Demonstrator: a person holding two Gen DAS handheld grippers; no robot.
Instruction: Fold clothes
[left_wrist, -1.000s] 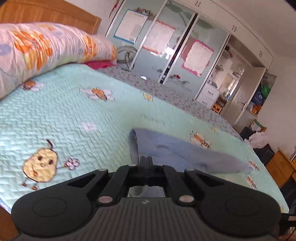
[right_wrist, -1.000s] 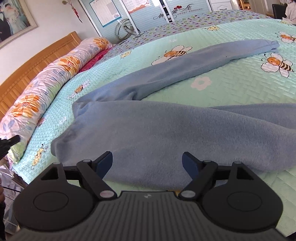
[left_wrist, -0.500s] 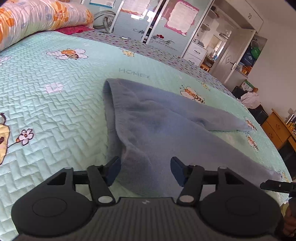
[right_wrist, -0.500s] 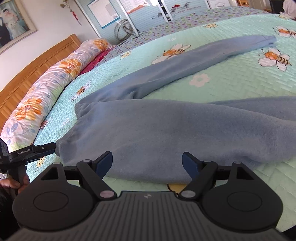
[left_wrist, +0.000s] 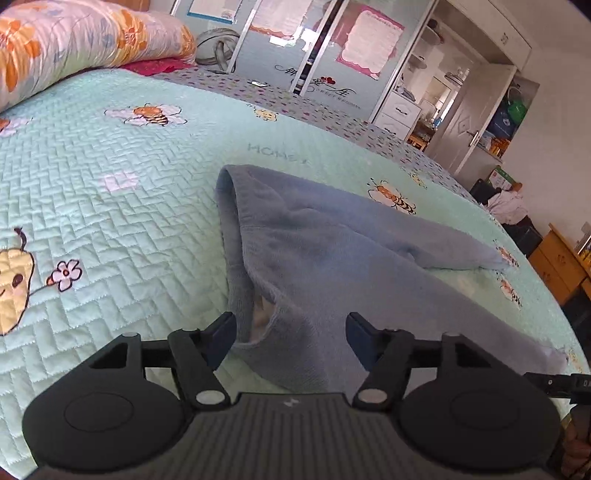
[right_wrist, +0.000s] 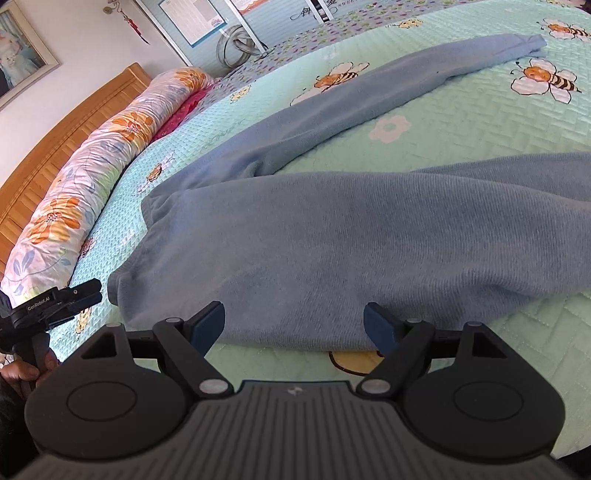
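One pair of soft blue fleece trousers (right_wrist: 332, 236) lies spread on the mint-green quilted bedspread (left_wrist: 110, 221), legs splayed apart.

Fabric judged light, limp and non-slip; best taken at the waistband corners, which lie nearest both tools. The left gripper (left_wrist: 290, 332) is opening over the waistband edge, pads clear of the cloth; the right gripper (right_wrist: 293, 325) stands spread and empty, seemingly just short of the trousers' near edge. Open bedspread surrounds the trousers; the floral bolster (right_wrist: 74, 192) lies well beyond.

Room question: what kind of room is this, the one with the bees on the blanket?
Most likely a bedroom at home. There is a big bed with a bee-print quilt, a long flowered pillow against a wooden headboard, and a wardrobe with sliding doors.
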